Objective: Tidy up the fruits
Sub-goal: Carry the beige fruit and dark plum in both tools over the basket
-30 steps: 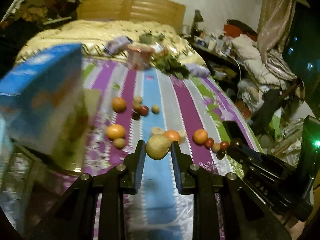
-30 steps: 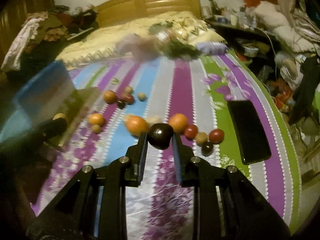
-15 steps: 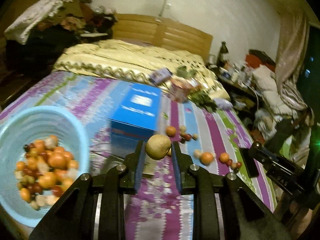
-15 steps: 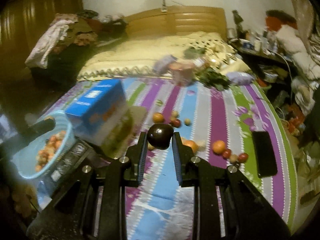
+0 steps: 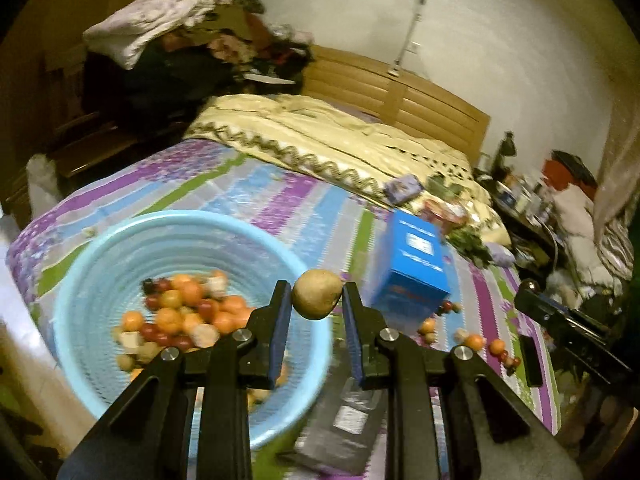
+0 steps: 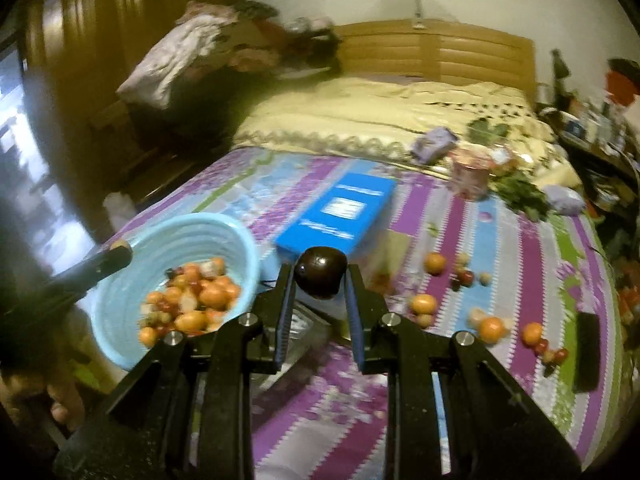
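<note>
My left gripper (image 5: pixel 316 296) is shut on a round tan-brown fruit (image 5: pixel 316 294), held over the near right rim of a light blue basin (image 5: pixel 100 264) that holds several orange, red and pale fruits (image 5: pixel 180 316). My right gripper (image 6: pixel 320 278) is shut on a dark, almost black plum (image 6: pixel 321 277), above the striped bedspread to the right of the blue basin (image 6: pixel 224 236). In the right wrist view the left gripper (image 6: pixel 116 258) reaches over the basin's left rim. Loose oranges (image 6: pixel 492 330) and small red fruits lie on the bedspread to the right.
A blue box (image 6: pixel 340 212) lies on the bed behind the grippers, and a dark flat pack (image 5: pixel 348 416) just under them. A black phone (image 6: pixel 586 350) rests near the bed's right edge. Leafy greens (image 6: pixel 524 196), a pink tub (image 6: pixel 470 176) and a cream quilt lie further back.
Both grippers have swung left and up from the loose fruit toward the blue basin, each still holding its fruit. The basin now fills the left of both views.
</note>
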Tool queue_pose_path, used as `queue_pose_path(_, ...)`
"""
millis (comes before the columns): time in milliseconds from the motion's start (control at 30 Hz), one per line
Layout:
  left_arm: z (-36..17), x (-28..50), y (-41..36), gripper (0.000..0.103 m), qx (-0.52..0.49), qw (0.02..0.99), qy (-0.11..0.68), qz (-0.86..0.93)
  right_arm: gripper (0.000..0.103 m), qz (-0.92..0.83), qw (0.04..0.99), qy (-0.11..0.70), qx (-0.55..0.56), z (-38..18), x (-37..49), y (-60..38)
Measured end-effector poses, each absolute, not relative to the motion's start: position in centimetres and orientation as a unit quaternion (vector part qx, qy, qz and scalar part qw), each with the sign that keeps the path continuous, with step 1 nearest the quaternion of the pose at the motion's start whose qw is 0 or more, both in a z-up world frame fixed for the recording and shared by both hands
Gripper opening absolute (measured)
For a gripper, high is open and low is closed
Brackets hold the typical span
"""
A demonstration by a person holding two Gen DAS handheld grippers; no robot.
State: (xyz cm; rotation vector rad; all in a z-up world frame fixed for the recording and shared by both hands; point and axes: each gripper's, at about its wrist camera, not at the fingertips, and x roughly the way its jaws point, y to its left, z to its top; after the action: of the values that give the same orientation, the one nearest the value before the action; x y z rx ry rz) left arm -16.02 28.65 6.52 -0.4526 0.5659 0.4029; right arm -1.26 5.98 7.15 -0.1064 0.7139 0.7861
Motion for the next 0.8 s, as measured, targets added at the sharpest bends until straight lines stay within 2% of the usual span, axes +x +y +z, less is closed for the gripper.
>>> queue_pose_path(500, 4.4, -20.6, 38.0, 0.026, -0.256, 0.883, 0.302, 0.253, 0.025, 0.467, 0.792, 0.383, -0.096, 6.9, -3.7, 18.5)
queue_pose_path(800, 2.2, -21.3, 41.2, 0.026, -0.275, 0.863, 0.335, 0.259, 0.025, 0.484, 0.753, 0.433, -0.106, 5.4, -3.8, 21.5)
